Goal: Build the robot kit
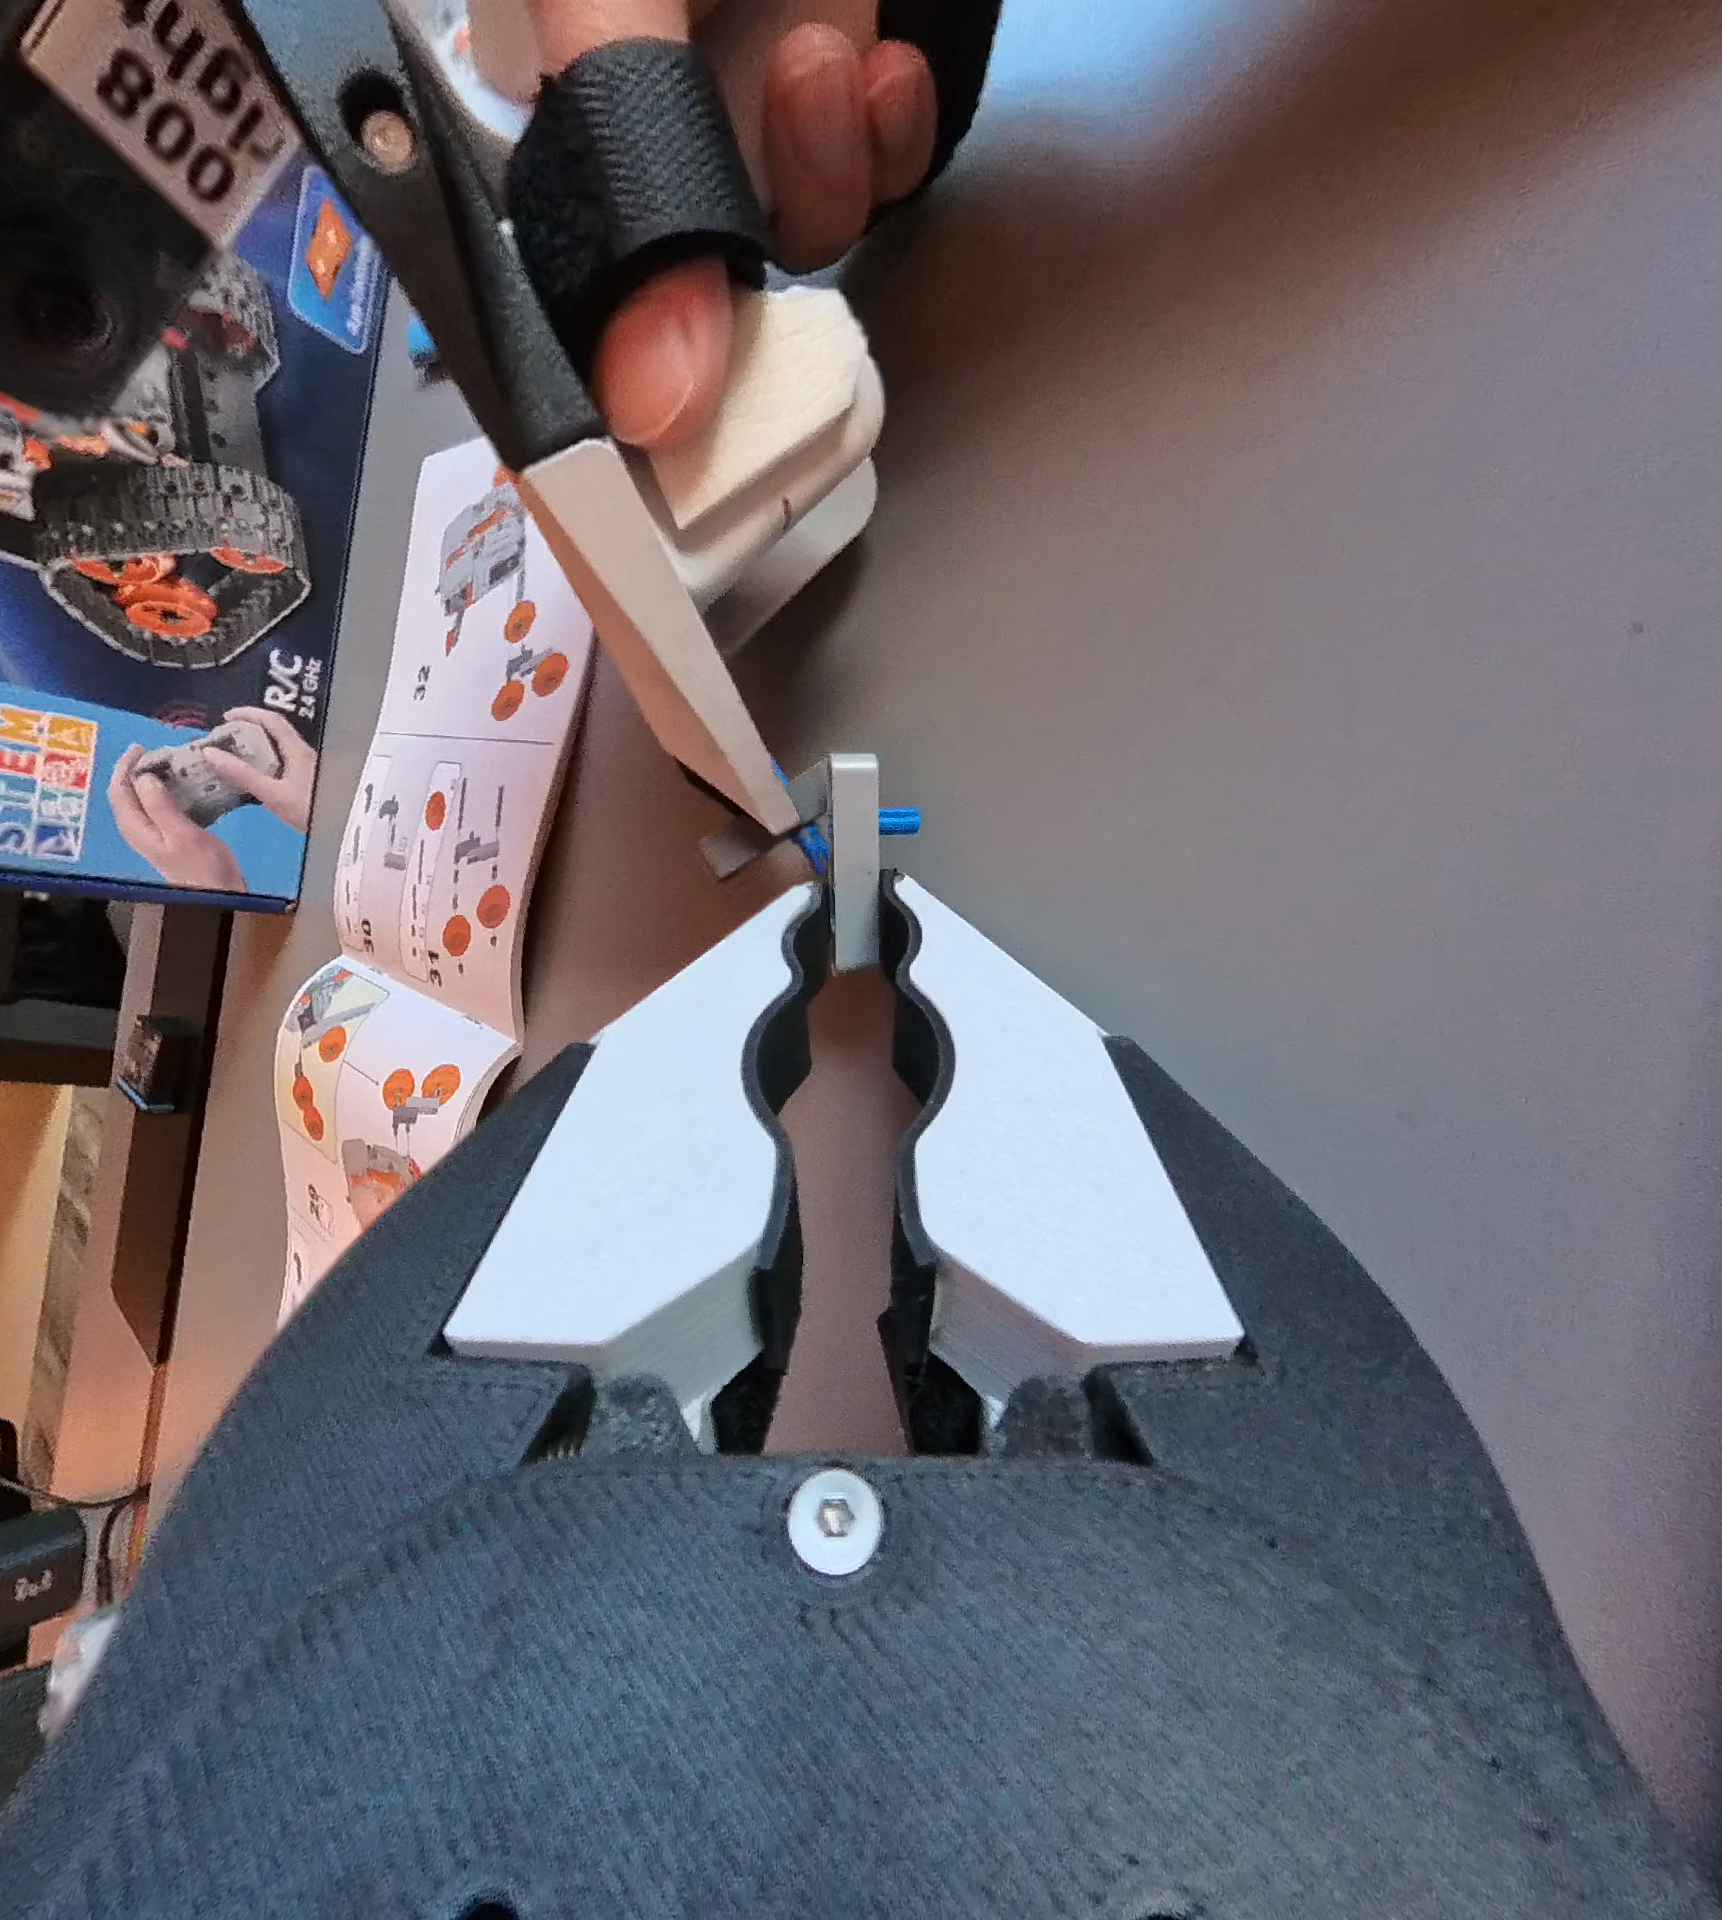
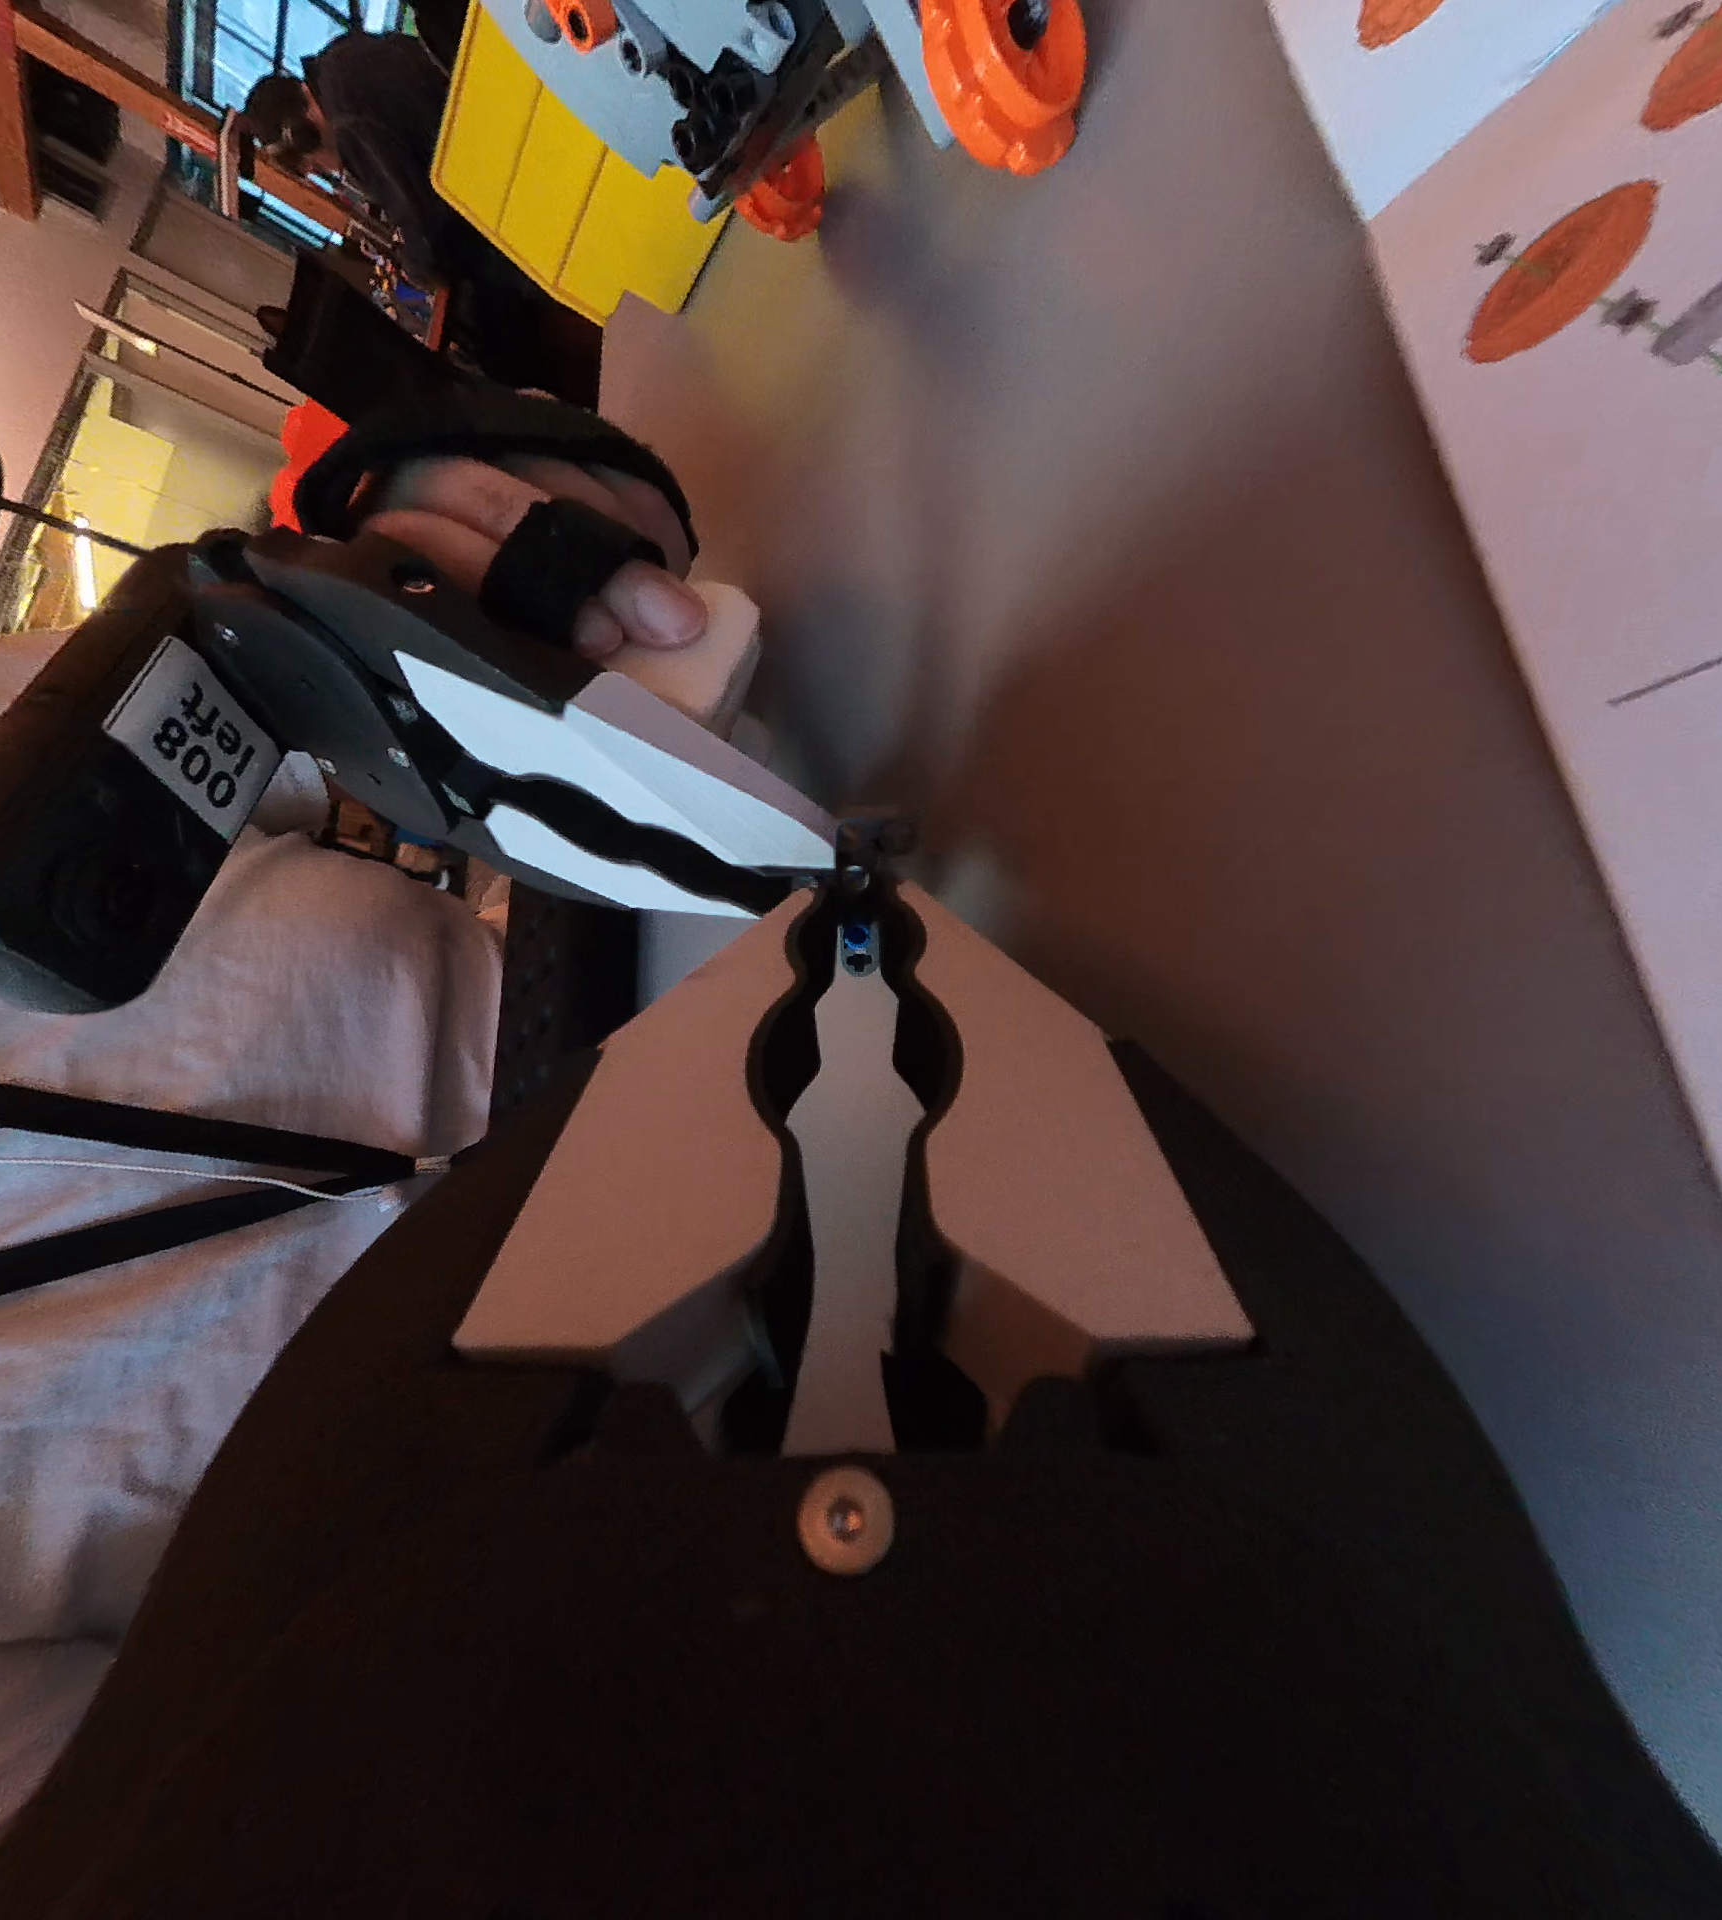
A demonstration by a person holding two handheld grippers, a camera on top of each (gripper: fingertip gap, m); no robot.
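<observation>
left claw (image 1: pixel 849 914) clamps upright grey beam (image 1: pixel 854 831) | right claw (image 2: pixel 852 925) clamps blue-pinned piece (image 2: pixel 855 940)

Your left wrist view is evenly lit and sharp at centre, though the camera body (image 1: pixel 36 260) at eleven o'clock blurs. Your right wrist view is dimmer (its own gripper (image 2: pixel 855 914) sits in shadow), with window (image 2: pixel 244 62) glare at eleven and smeared, bent edges.

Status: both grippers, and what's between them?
Left gripper shut on grey beam. Right gripper shut on a second beam, blue pin joining them. Manual beside, apart.
</observation>
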